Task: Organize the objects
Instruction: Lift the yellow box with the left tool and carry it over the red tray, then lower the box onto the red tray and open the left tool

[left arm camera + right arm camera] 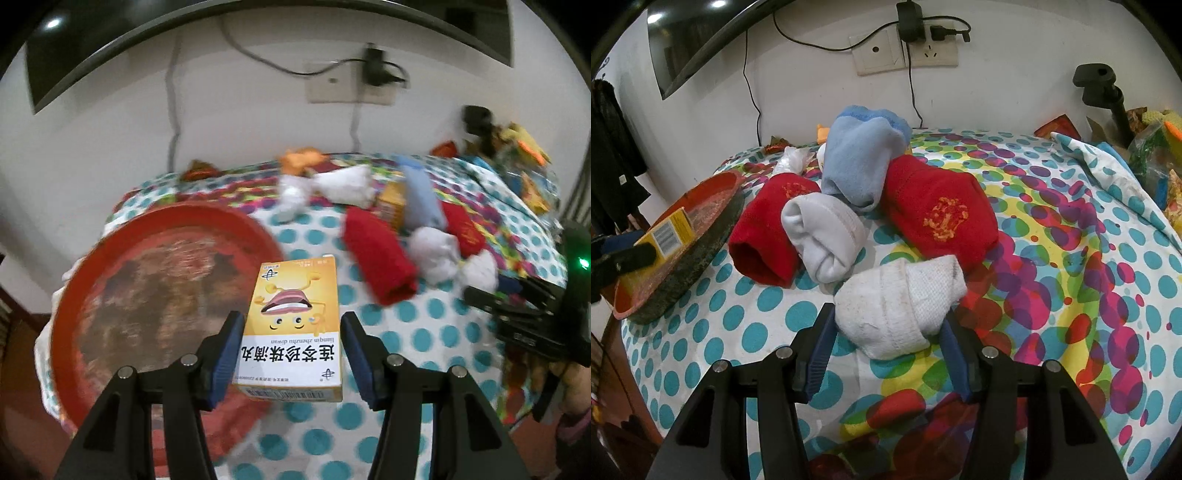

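Observation:
My left gripper (291, 325) is shut on a yellow medicine box (293, 325) and holds it at the right rim of a round red tray (110, 280); the box also shows in the right wrist view (666, 230), over the tray (713, 192). My right gripper (886, 325) is closed around a rolled white sock (897, 306) on the dotted cloth. Beyond it lie two red sock rolls (764, 240) (938, 214), another white roll (823, 236) and a light blue roll (860, 158).
The table carries a colourful dotted cloth (1071, 258). A second yellow box (391, 203) and crumpled white items (343, 184) lie behind the socks. Clutter and a black clamp stand (1104, 92) fill the back right. A wall with sockets and cables stands behind.

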{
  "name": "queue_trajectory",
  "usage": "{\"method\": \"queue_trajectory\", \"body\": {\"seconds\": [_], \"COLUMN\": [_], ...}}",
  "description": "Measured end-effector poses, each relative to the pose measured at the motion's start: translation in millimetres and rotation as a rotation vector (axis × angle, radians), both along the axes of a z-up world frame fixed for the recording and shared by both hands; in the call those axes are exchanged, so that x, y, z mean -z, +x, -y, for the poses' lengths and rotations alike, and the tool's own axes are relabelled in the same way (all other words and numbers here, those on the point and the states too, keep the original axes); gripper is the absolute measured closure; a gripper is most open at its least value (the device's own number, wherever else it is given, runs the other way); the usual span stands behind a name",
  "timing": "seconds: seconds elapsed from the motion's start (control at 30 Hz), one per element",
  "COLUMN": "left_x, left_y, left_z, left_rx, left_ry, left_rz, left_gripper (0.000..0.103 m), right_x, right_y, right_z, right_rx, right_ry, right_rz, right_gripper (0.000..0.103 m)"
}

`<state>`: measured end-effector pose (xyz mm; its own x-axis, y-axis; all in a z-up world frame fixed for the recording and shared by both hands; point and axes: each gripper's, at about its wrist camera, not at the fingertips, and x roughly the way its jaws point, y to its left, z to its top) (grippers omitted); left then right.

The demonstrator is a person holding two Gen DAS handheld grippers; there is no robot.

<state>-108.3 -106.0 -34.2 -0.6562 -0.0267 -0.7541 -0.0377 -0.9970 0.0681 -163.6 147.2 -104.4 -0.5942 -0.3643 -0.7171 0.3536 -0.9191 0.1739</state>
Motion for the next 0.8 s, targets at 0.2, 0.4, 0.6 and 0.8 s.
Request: {"method": "queue_trajectory", "body": {"seconds": [0.2, 0.4, 0.6, 0.8], "left_x": [1, 10, 21, 29], "left_y": [-1, 1, 1, 2], "left_z": [51, 100, 143, 173], "left_rx": [-0.112, -0.235, -0.312, -0.369], "left_ry": [0.006, -0.027, -0.041, -0.040], "left_rz": [0.018, 0.040, 0.065, 0.072], "left_gripper": [0.048, 0.048, 0.048, 0.048], "right_x": [0, -1, -2, -3], "right_y": [0, 1, 0, 1], "right_z": [-1, 1, 2, 5], "right_rx": [0.000, 0.000, 0.000, 0.000], "right_ry": [0.001, 0.009, 0.022, 0.038], "right_rz": [0.000, -0.002, -0.004, -0.007], "right_gripper": [0.051, 0.051, 0.051, 0.051]}}
